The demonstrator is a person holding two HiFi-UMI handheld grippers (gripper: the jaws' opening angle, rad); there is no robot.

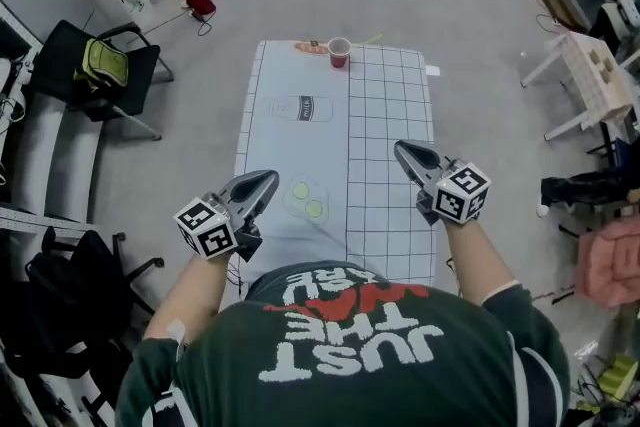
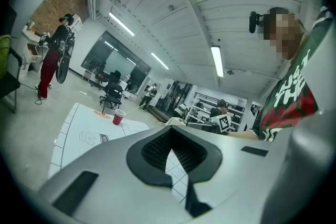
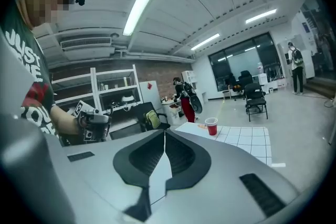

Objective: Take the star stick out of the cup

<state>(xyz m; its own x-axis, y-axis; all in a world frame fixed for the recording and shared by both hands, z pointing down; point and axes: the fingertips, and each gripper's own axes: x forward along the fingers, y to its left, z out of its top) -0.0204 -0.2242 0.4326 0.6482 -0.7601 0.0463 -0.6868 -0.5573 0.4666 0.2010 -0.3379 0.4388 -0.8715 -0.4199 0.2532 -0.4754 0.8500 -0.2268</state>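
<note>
At the table's (image 1: 390,205) far end stands the red cup (image 1: 339,52) (star stick not discernible); left gripper (image 1: 268,180) and right gripper (image 1: 402,150) hover near, all jaws closed and empty, likely poised before reaching.

your table (image 1: 390,165) is white with a black grid. the cup (image 1: 339,52) is red. your shirt (image 1: 350,385) is dark green with white lettering.
</note>
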